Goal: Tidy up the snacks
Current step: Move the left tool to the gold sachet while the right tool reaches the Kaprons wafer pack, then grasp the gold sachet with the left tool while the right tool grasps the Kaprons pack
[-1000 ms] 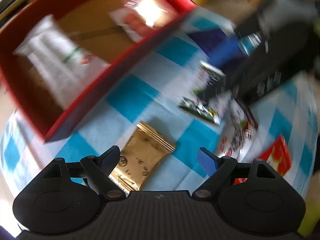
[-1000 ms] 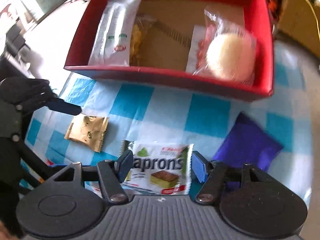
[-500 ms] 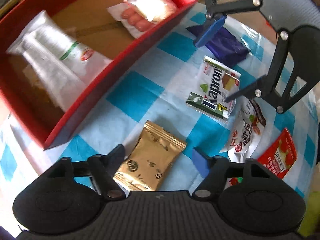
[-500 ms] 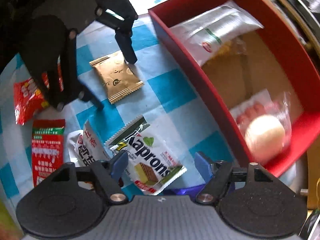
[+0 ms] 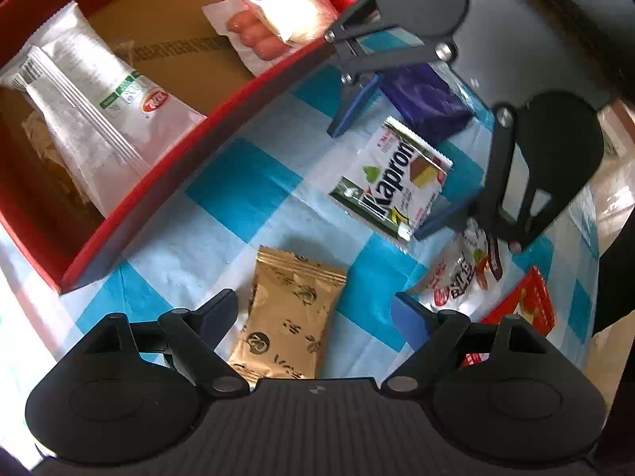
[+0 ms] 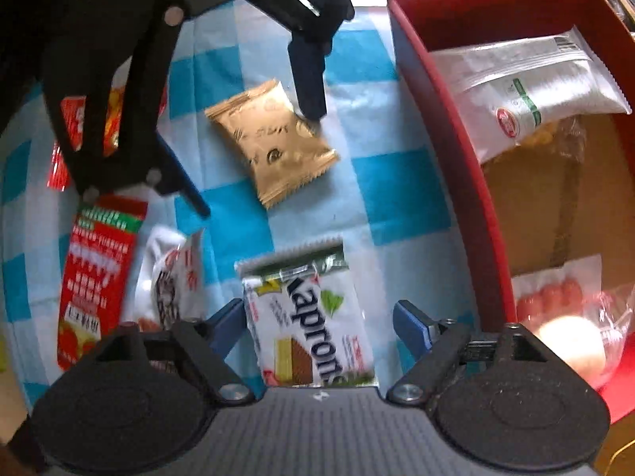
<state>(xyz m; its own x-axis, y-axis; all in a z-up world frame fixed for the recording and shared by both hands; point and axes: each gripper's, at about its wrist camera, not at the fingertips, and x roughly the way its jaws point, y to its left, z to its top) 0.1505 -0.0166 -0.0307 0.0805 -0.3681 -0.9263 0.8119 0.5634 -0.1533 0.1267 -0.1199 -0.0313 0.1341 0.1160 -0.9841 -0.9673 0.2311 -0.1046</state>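
closing in on two packets at once, both tools have dropped nearer the checked surface (image 5: 246, 194) than half a second ago. the left hand-held gripper (image 5: 313, 311) stands released, its fingers straddling the gold snack packet (image 5: 291, 317), which lies flat at 6 o'clock in the left view; one finger seems to sit just beside the packet's corner, though contact cannot be told. the right hand-held gripper (image 6: 317, 325) is likewise spread wide, the kaprons wafer packet (image 6: 307, 317) between its fingers at 6 o'clock in its own view, nothing clamped. a second ago the right tool faced the red box (image 5: 166, 158) head on; now it has swung round to the loose snacks, so the next two picks look lined up.

in the box, a white pouch (image 5: 95, 115) and a clear bag of sausages (image 5: 274, 23) already lie on the brown floor, with open room between them. the box wall rises at 10 o'clock, so each packet must clear it. a purple packet (image 5: 424, 103), a white-and-red packet (image 5: 464, 273) and a red sachet (image 5: 524, 309) crowd 3 o'clock, and the two tools stand near one another.
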